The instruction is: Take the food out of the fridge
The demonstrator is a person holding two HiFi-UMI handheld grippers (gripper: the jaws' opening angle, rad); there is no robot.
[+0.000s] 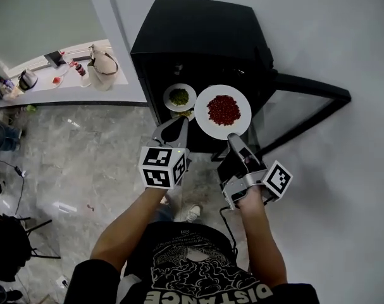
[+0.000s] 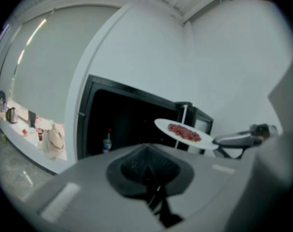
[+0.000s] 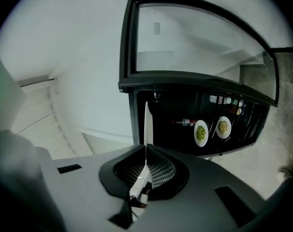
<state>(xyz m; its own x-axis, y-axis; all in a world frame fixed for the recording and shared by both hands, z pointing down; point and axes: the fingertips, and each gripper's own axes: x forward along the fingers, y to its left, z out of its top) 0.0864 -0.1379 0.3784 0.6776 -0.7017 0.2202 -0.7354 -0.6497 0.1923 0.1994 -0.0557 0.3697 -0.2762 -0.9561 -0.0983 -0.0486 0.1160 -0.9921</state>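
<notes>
My right gripper is shut on the rim of a white plate of red food and holds it level in front of the open black fridge. The right gripper view shows that plate edge-on, pinched between the pads. In the left gripper view the same plate hangs to the right. A small plate of green food sits inside the fridge, and the right gripper view shows it beside a second plate. My left gripper is shut and empty, just below the green plate.
The fridge's glass door stands open to the right. A bottle stands inside the fridge. A counter with a bag and small items runs at the left. A dark chair stands at the lower left.
</notes>
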